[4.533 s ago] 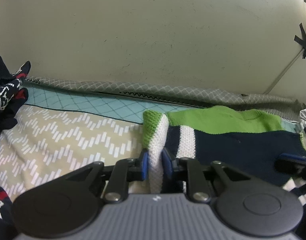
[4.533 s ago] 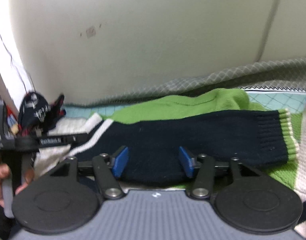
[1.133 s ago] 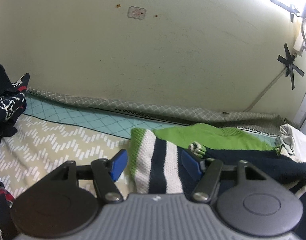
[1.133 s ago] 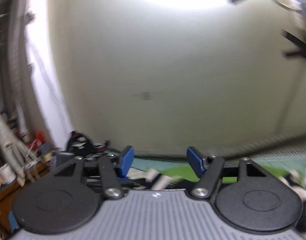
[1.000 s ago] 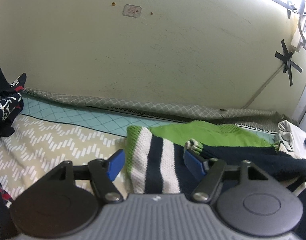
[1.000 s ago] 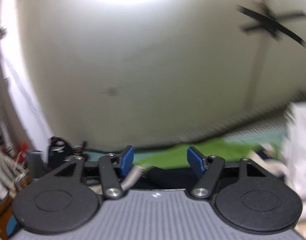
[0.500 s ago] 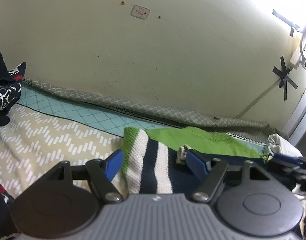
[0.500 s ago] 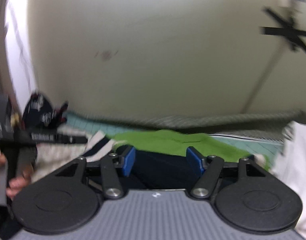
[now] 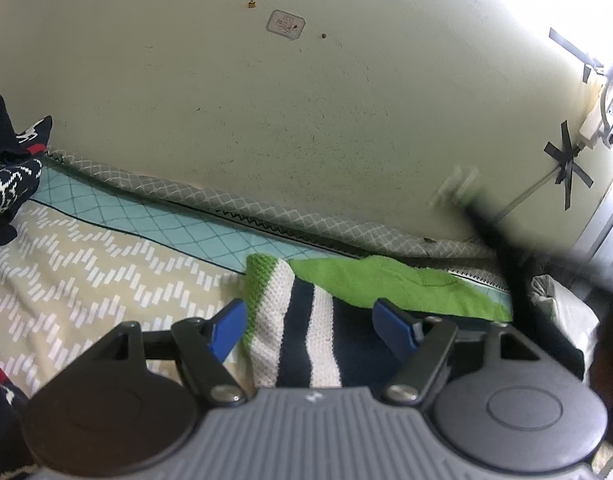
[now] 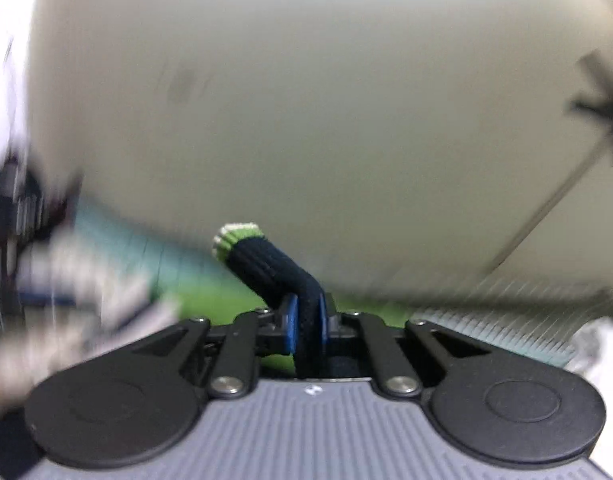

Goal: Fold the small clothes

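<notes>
On the bed (image 9: 86, 264), right gripper (image 10: 306, 326) fingers clamp the sweater sleeve (image 10: 266, 264); left gripper (image 9: 310, 326) gapes

Left wrist view sharp, glare blown out top right, fisheye bends the wall (image 9: 306, 120), raised sleeve (image 9: 478, 216) smeared. Right wrist view dim, heavy motion blur; only the gripped sleeve stays crisp.

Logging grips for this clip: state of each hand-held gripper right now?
Left hand-held gripper: open, holding nothing.
Right hand-held gripper: has just closed on the sweater's navy sleeve.
</notes>
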